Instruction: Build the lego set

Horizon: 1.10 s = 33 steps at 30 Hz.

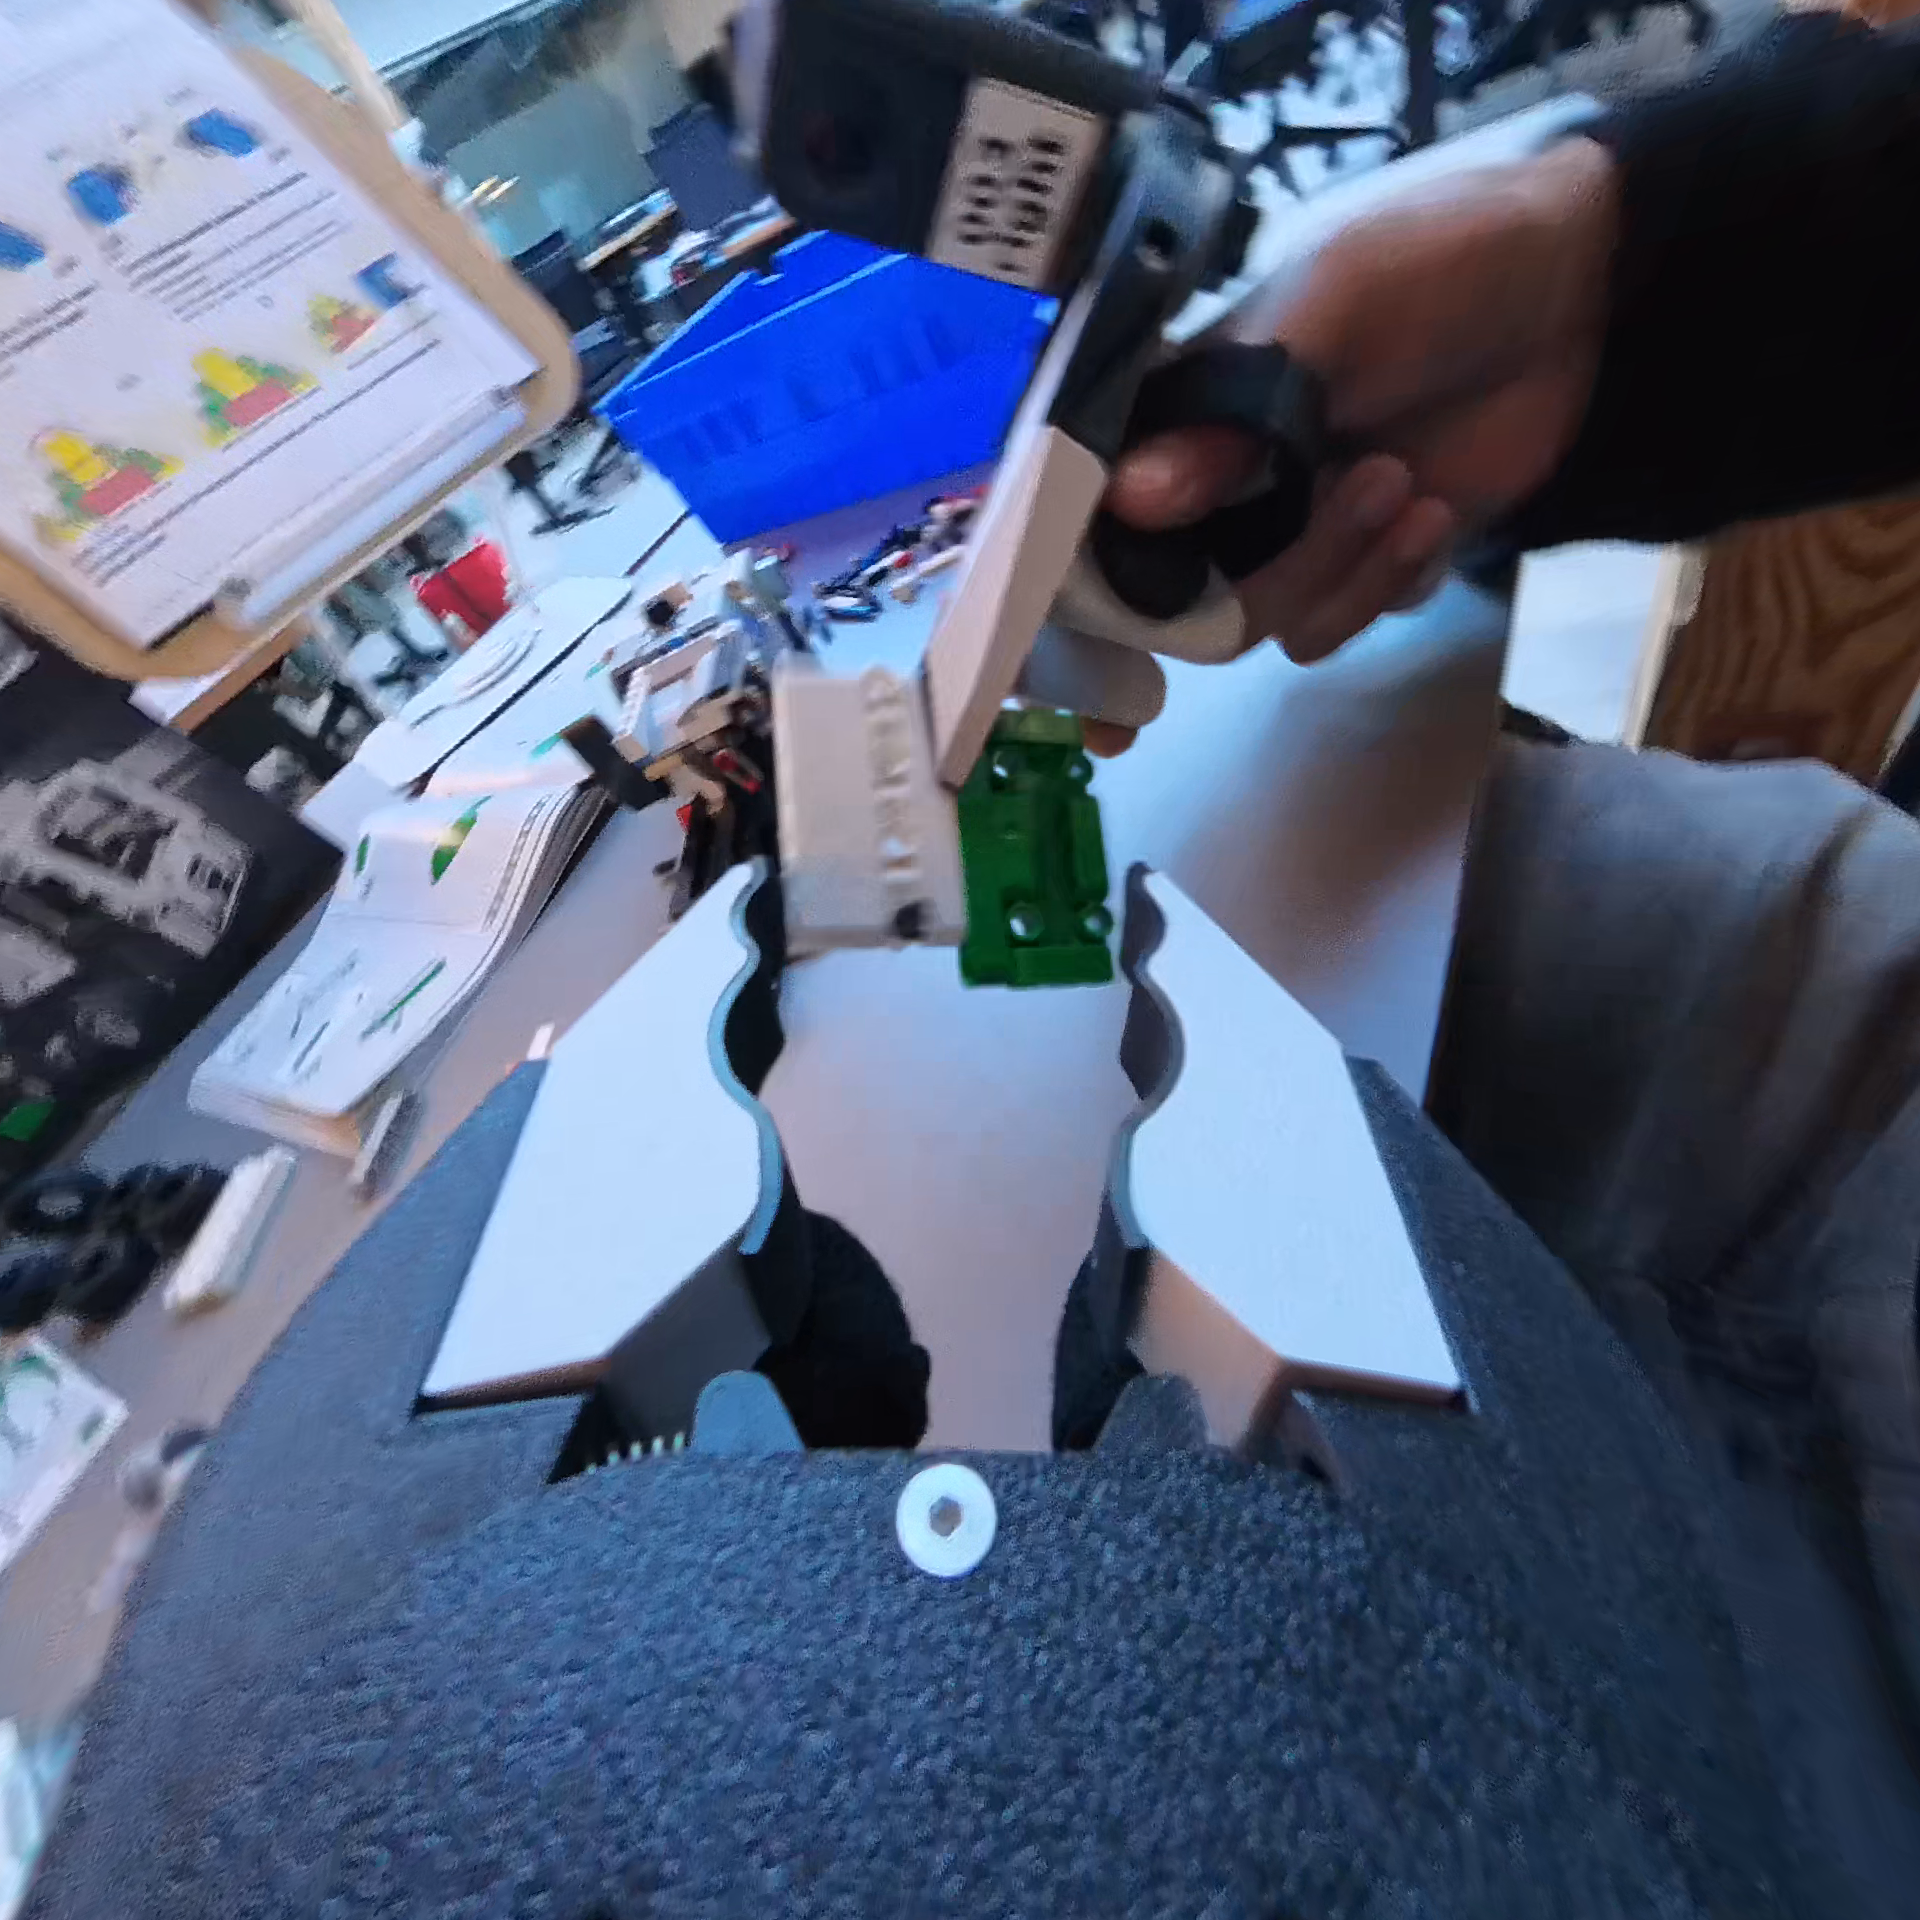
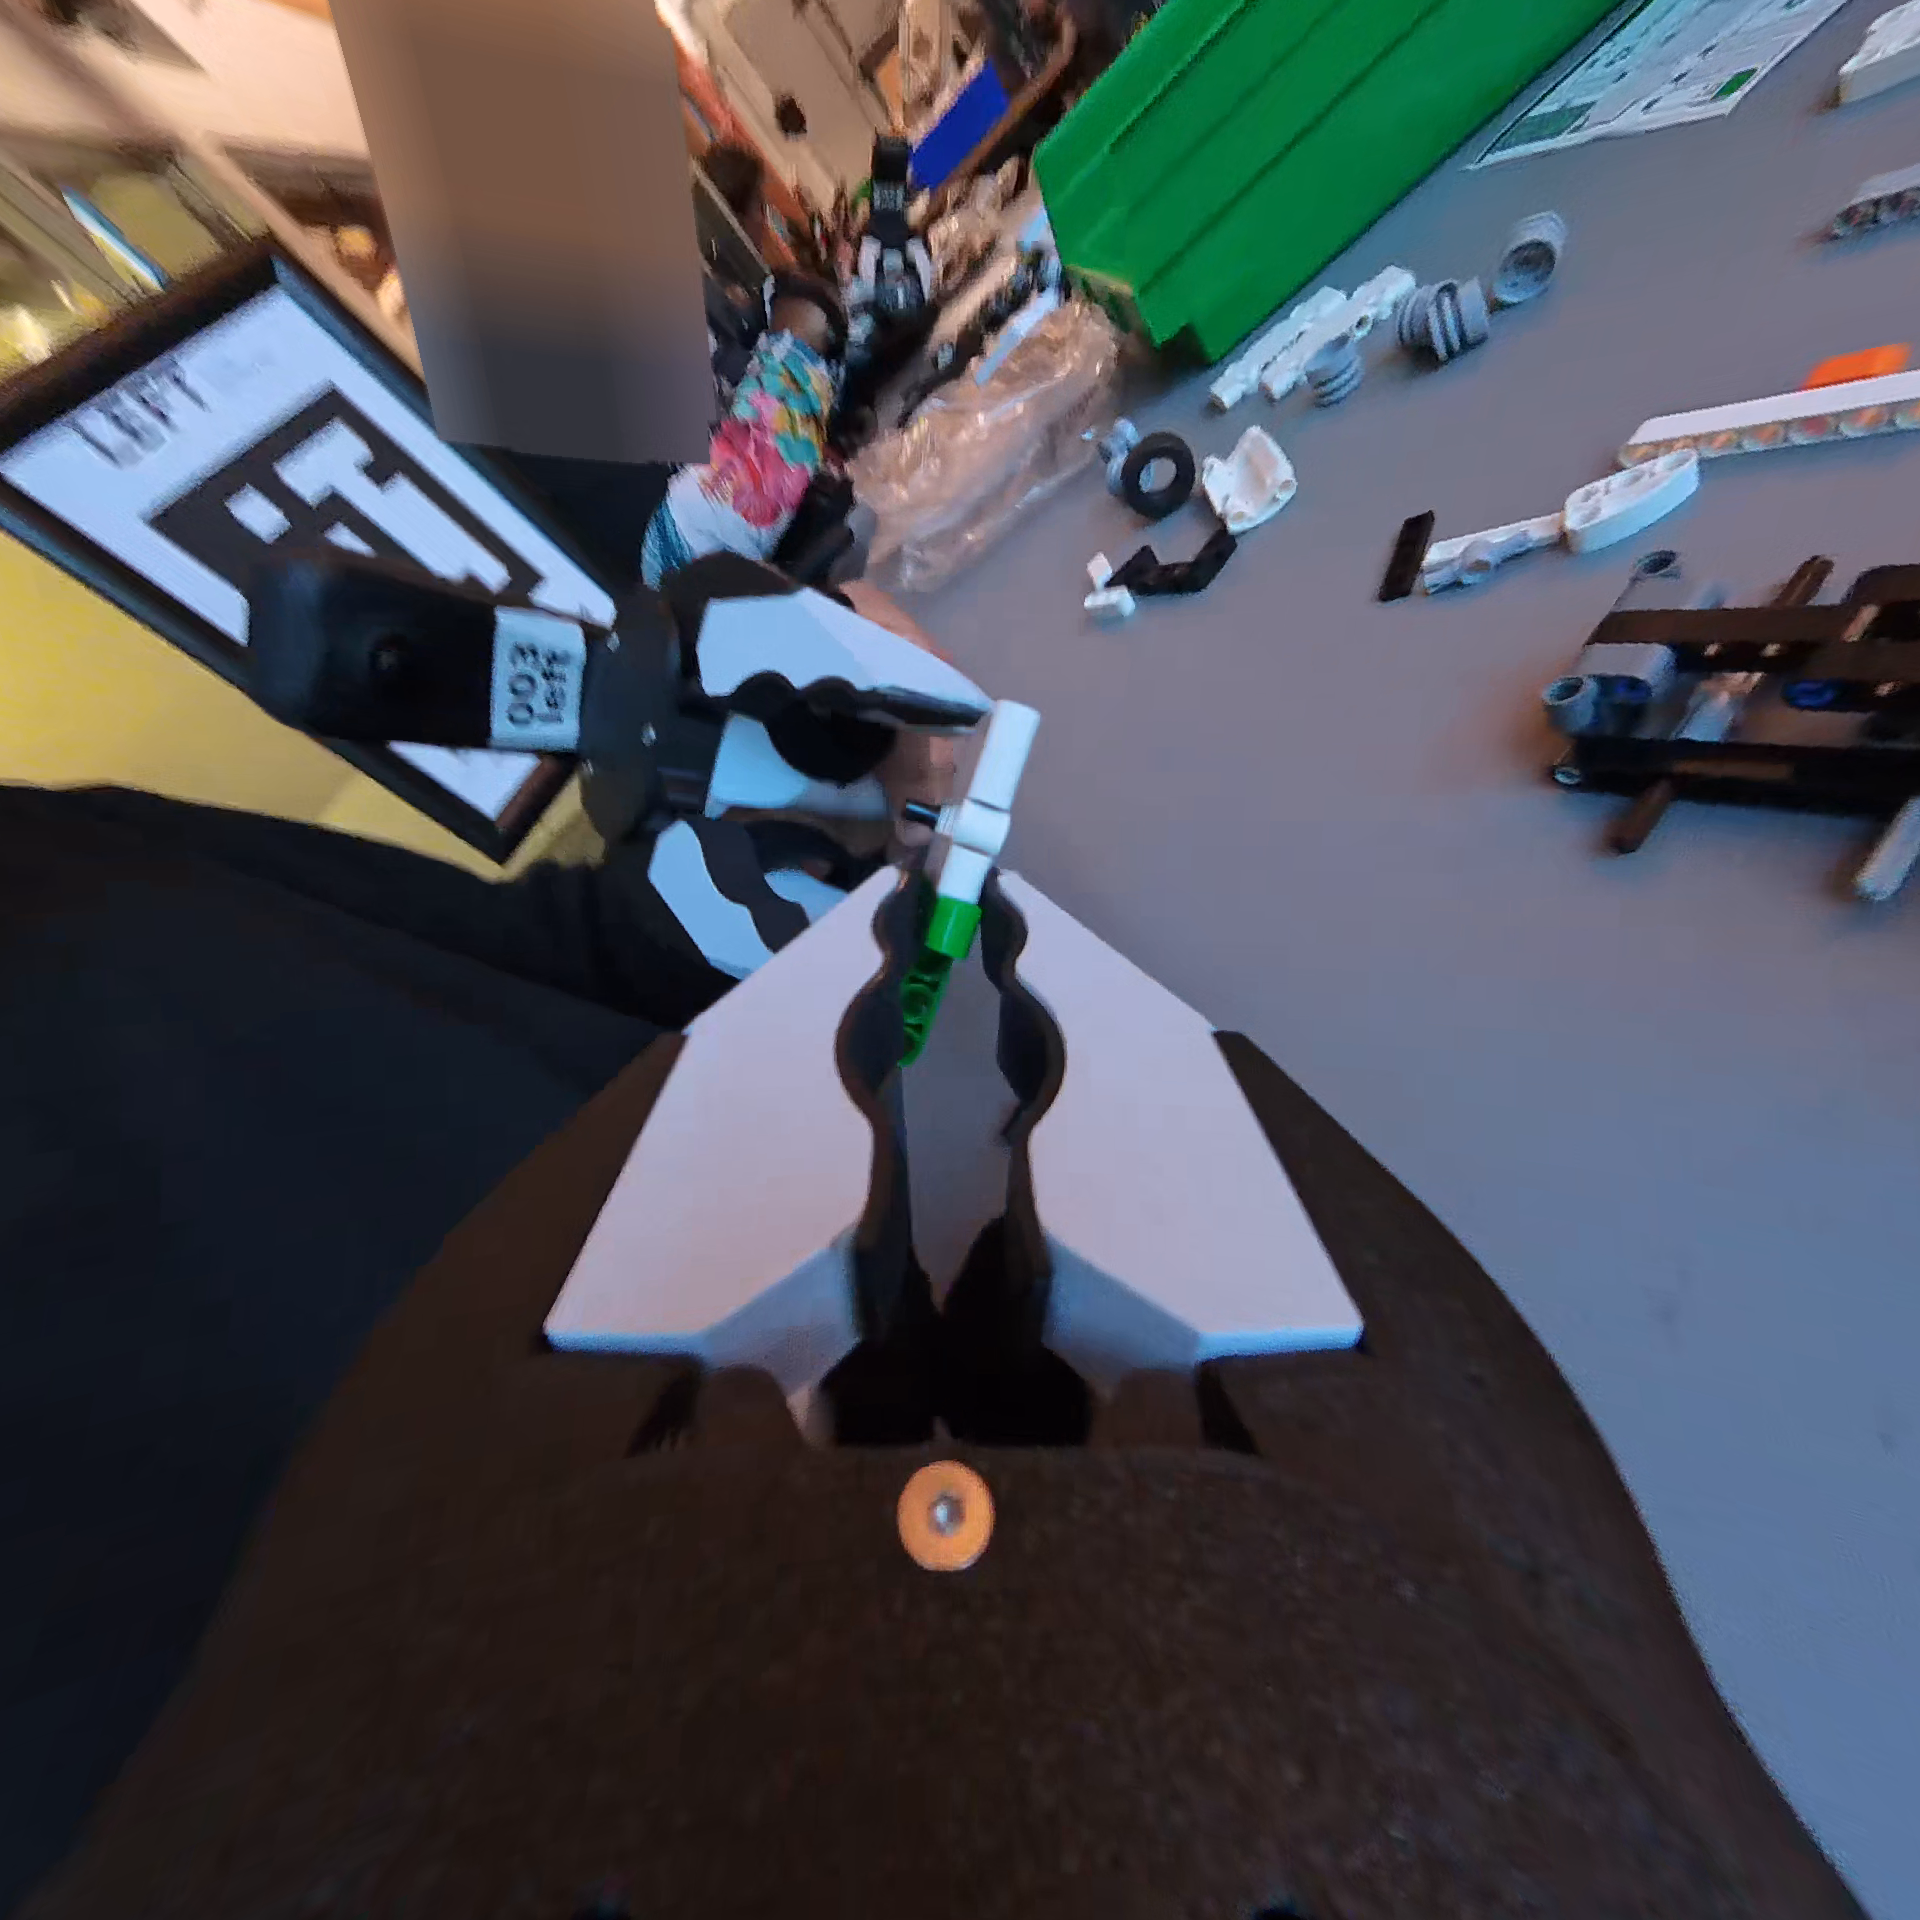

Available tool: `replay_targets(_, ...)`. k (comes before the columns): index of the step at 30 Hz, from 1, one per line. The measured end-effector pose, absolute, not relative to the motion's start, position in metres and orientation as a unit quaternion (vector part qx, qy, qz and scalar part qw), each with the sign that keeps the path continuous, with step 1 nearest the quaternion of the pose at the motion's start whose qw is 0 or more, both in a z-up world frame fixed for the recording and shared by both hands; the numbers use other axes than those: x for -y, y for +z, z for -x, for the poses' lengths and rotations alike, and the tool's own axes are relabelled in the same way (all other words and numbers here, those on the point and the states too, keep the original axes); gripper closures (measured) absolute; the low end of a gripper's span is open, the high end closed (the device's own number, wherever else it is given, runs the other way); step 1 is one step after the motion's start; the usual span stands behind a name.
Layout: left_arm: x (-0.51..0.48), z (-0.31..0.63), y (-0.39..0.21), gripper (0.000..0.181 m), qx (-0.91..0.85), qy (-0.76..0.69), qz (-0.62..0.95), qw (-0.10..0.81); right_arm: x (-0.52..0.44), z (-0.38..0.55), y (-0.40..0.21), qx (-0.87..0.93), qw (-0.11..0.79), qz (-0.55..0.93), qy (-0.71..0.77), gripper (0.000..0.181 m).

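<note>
My right gripper [image 2: 948, 891] is shut on a green lego piece [image 2: 935, 961] joined to a white connector piece [image 2: 987, 800], and holds the assembly above the grey table [image 2: 1351, 1039]. In the left wrist view the same green piece [image 1: 1034, 862] and white piece [image 1: 862, 831] hang from the right gripper [image 1: 997, 748], which a hand [image 1: 1455, 395] holds. My left gripper [image 1: 948, 894] is open and empty, its tips just short of the assembly. In the right wrist view the left gripper [image 2: 902, 812] sits at the left, jaws apart beside the white piece and its short black pin [image 2: 920, 810].
An instruction sheet on a clipboard [image 1: 239, 312], a blue bin [image 1: 831, 395], booklets [image 1: 416, 935], black tyres [image 1: 94, 1236] and a white beam [image 1: 229, 1226] lie to the left. A green bin [image 2: 1247, 156], a black frame assembly [image 2: 1745, 707], loose white and grey parts [image 2: 1351, 322] and a plastic bag [image 2: 987, 436] are on the table.
</note>
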<state>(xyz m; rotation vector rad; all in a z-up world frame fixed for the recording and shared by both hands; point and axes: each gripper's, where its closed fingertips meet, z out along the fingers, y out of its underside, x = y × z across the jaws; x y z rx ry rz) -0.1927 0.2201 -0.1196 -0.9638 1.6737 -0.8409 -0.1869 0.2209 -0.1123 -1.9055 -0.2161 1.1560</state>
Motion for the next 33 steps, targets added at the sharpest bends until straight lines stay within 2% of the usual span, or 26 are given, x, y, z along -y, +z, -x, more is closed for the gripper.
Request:
replay_targets(1,-0.226,0.194,-0.116,0.119,-0.668,-0.361,0.422,0.496,-0.224,0.182,-0.109,0.068,0.45,0.758,0.468,0.175)
replay_targets(3,-0.233,0.197,-0.107,0.117,-0.614,-0.424,0.473,0.468,-0.227,0.178,-0.098,0.036,0.477,0.729,0.49,0.175)
replay_targets(6,-0.216,0.199,-0.095,0.125,-0.554,-0.576,0.502,0.33,-0.23,0.187,-0.076,0.022,0.513,0.67,0.536,0.176)
replay_targets(9,-0.202,0.204,-0.086,0.149,-0.515,-0.671,0.488,0.216,-0.23,0.21,-0.068,0.059,0.523,0.653,0.544,0.176)
replay_targets(10,-0.201,0.206,-0.086,0.164,-0.509,-0.683,0.484,0.2,-0.231,0.216,-0.069,0.066,0.528,0.657,0.535,0.175)
replay_targets(13,-0.203,0.21,-0.086,0.175,-0.507,-0.689,0.481,0.191,-0.232,0.223,-0.065,0.08,0.542,0.652,0.525,0.175)
replay_targets(18,-0.209,0.213,-0.089,0.175,-0.495,-0.698,0.494,0.156,-0.233,0.221,-0.07,0.086,0.543,0.666,0.504,0.175)
replay_targets(30,-0.215,0.218,-0.086,0.176,-0.496,-0.698,0.486,0.172,-0.235,0.222,-0.067,0.076,0.542,0.676,0.494,0.175)
replay_targets(33,-0.22,0.216,-0.094,0.177,-0.505,-0.674,0.509,0.178,-0.239,0.217,-0.077,0.079,0.548,0.712,0.433,0.169)
